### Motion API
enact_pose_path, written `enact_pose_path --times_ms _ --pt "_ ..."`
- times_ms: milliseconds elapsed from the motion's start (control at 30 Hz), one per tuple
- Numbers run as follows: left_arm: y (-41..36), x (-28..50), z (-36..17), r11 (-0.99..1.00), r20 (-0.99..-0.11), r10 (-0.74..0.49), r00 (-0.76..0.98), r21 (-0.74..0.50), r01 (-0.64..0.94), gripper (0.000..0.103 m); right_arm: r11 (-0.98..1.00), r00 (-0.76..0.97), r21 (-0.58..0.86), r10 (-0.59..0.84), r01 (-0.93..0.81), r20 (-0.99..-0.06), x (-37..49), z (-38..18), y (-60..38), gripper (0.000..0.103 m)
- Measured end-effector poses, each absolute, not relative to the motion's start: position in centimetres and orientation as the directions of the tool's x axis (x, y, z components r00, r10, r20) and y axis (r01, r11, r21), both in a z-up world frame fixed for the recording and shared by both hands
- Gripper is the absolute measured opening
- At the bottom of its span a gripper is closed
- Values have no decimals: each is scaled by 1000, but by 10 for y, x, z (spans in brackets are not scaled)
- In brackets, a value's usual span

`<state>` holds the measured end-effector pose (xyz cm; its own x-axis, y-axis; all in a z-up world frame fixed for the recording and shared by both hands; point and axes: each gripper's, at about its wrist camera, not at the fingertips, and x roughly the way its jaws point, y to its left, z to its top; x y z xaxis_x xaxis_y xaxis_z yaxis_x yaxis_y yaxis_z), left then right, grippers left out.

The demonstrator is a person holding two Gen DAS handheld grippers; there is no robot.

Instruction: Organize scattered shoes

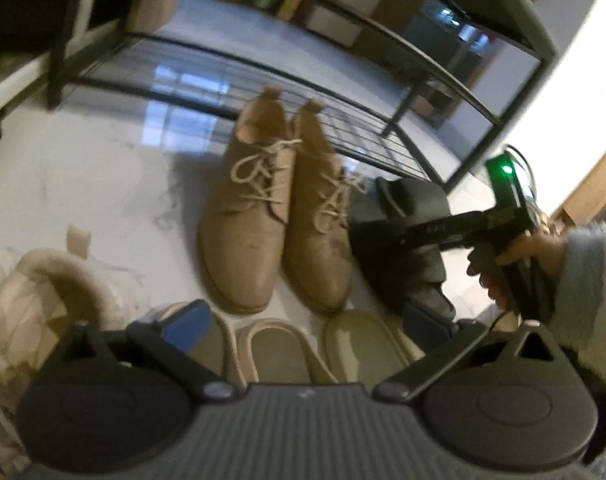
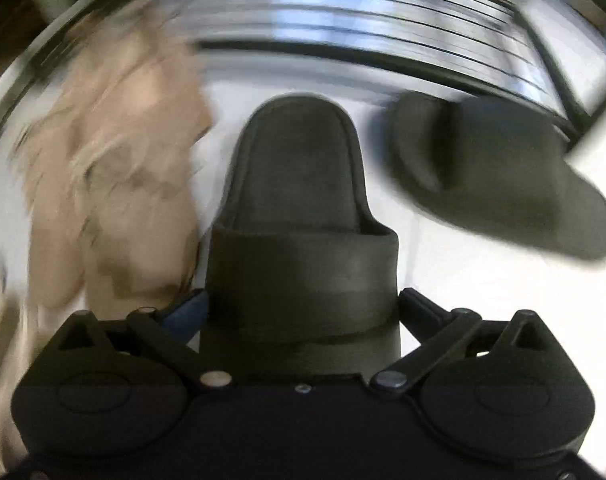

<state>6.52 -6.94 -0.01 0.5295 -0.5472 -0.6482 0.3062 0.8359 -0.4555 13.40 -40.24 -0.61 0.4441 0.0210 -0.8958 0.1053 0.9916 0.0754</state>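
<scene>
We are clamping the right gripper (image 2: 301, 312) on a dark slipper (image 2: 299, 184) at frame centre; our left gripper (image 1: 303, 322) is gaping over beige slippers (image 1: 277, 350).

Floor (image 1: 83, 168): pale, glossy, marble-veined, with a window reflection near the shelf rails. Cardboard boxes (image 1: 159, 4): brown, several, stood beyond the frame at upper left and upper centre; contents could not be told. Wall (image 1: 583, 60): white, at right. Wooden panel (image 1: 599, 184): light brown, at right edge beside the wall. Cable (image 1: 521, 156): dark, thin, looped near the wall base. Patterned cloth item (image 1: 27, 312): beige and white, lower left, blurred, kind uncertain
</scene>
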Motion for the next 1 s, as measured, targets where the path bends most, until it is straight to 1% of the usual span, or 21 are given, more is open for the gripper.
enact_pose_path --times_ms 67,100,233,333,433,500,567,633,667,700,767,833,900,1000 --pt "-67 66 -2 838 -654 -542 528 -461 291 102 989 459 75 9 126 -888 132 -6 -394 101" --pt "-66 65 -3 839 -656 -541 527 -461 288 102 990 461 69 4 126 -888 131 -5 -391 97" --pt "-66 64 -5 840 -662 -540 519 -458 291 102 992 451 74 21 100 -892 129 -2 -377 95" --pt "-67 63 -4 838 -662 -545 515 -461 293 102 993 426 87 45 78 -904 127 0 -379 99" --pt "-66 61 -1 839 -648 -541 536 -461 289 102 979 482 162 83 124 -872 126 20 -405 101" --pt "-66 61 2 846 -643 -526 557 -459 270 102 964 539 194 67 183 -839 125 35 -426 103" --pt "-73 64 6 858 -649 -498 575 -465 218 102 957 566 127 -44 260 -823 134 47 -446 103" --pt "-81 67 9 854 -646 -499 577 -481 200 102 940 579 55 -160 336 -799 144 58 -466 103" --pt "-85 69 10 851 -645 -500 578 -489 191 102 937 550 -82 -268 339 -791 163 57 -473 103" --pt "-89 71 11 848 -643 -503 578 -498 184 102 935 535 -133 -301 329 -790 170 54 -474 103" --pt "-103 76 12 825 -623 -542 565 -523 214 102 909 468 -334 -415 250 -780 195 35 -470 103" --pt "-108 76 10 818 -620 -556 554 -525 235 102 885 429 -426 -465 190 -775 209 18 -465 103" --pt "-108 74 6 817 -619 -562 549 -521 248 102 893 444 -416 -447 171 -776 216 13 -462 103" --pt "-107 72 -7 826 -651 -550 523 -516 228 102 898 426 -403 -438 175 -791 226 4 -461 103"
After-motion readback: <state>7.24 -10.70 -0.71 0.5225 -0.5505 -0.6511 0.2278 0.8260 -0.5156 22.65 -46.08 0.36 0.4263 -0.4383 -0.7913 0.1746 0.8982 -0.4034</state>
